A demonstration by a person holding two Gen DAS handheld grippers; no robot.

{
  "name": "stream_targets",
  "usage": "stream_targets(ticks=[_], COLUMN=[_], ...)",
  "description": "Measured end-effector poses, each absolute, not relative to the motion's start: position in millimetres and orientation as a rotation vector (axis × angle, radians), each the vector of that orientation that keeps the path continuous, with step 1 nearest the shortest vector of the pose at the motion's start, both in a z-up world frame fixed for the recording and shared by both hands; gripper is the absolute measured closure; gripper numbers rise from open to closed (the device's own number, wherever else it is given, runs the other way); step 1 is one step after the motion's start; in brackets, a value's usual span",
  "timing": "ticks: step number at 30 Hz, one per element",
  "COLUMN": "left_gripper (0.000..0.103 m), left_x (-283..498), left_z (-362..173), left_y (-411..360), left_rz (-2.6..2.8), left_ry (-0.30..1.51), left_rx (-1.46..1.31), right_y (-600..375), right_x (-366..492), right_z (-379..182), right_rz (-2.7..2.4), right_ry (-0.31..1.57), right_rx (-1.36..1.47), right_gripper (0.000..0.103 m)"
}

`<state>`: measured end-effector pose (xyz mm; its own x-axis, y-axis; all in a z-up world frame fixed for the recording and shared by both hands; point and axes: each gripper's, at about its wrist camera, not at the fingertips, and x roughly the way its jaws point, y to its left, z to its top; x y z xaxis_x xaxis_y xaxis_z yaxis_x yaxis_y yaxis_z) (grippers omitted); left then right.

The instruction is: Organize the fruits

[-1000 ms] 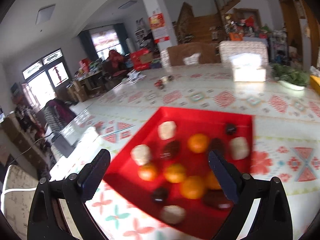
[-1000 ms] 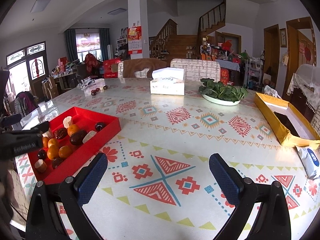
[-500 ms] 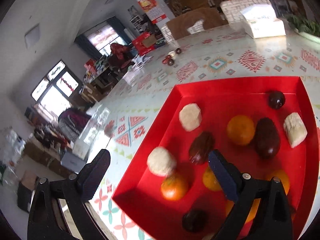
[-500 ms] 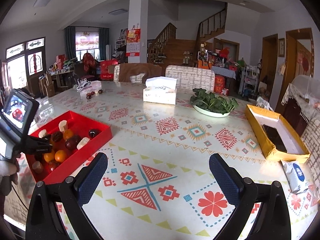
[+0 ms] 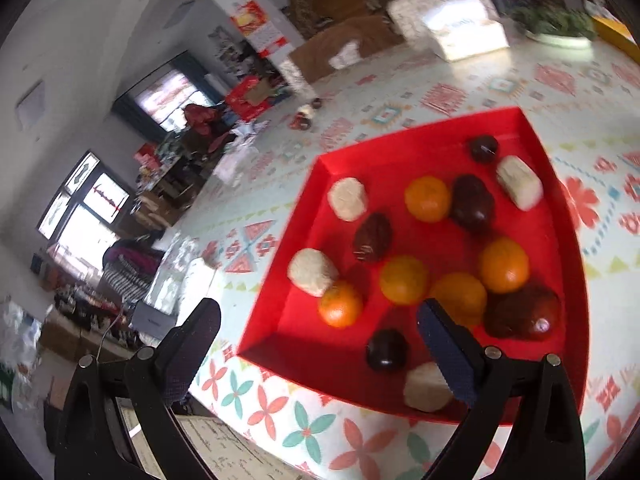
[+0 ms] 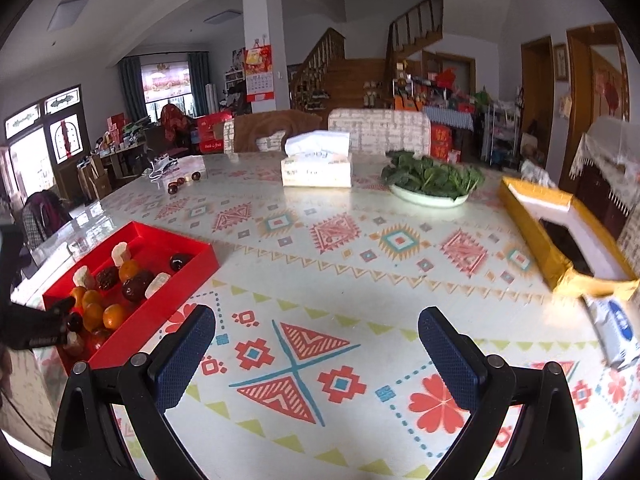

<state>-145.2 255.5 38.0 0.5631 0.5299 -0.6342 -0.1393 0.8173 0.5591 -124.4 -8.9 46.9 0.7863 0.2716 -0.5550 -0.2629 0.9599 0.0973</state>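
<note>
Left gripper (image 5: 318,320) hangs over red tray (image 5: 568,216), fingers spread, empty, likely lining up on orange (image 5: 340,305) at 12 o'clock. Right gripper (image 6: 316,330) idle above table (image 6: 360,256), fingers apart.

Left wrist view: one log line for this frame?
left gripper open over red tray | oranges untouched | right gripper open, idle above table

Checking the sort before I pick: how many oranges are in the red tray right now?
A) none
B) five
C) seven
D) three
B: the left wrist view shows five oranges in the red tray, among dark fruits and pale pieces, with the open left tool above the near edge.
</note>
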Motion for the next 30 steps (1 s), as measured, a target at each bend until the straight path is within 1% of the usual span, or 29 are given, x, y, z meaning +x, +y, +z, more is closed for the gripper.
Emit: stream_targets(ticks=[4, 9, 15, 18, 22, 24, 26, 27, 30], left_gripper=[0.004, 0.004, 0.004, 0.004, 0.004, 0.004, 0.000, 0.000, 0.000], left_x=[-129, -109, -93, -102, -144, -180, -212, -231, -265], left_z=[32, 29, 32, 41, 85, 113, 132, 144, 162], left_y=[249, 261, 282, 288, 291, 281, 268, 261, 251], left_rz=[0.427, 0.453, 0.479, 0.495, 0.547, 0.606, 0.627, 0.627, 0.598], left_ry=[0.889, 0.889, 0.872, 0.810, 0.575, 0.391, 0.248, 0.170, 0.073], left_rx=[0.529, 0.507, 0.368, 0.286, 0.161, 0.158, 0.166, 0.163, 0.098], right_y=[-14, -17, -15, -12, -4, 2, 10, 15, 30], right_x=[-124, -125, -130, -137, -145, -149, -153, -155, -163], right_z=[45, 46, 46, 49, 53, 56, 58, 59, 65], right_rz=[0.275, 0.271, 0.270, 0.269, 0.283, 0.299, 0.319, 0.330, 0.365], right_ry=[0.601, 0.605, 0.600, 0.587, 0.565, 0.557, 0.545, 0.539, 0.510], right_rx=[0.043, 0.054, 0.041, 0.022, -0.006, -0.015, -0.034, -0.045, -0.089], right_gripper=[0.000, 0.000, 0.000, 0.000, 0.000, 0.000, 0.000, 0.000, 0.000])
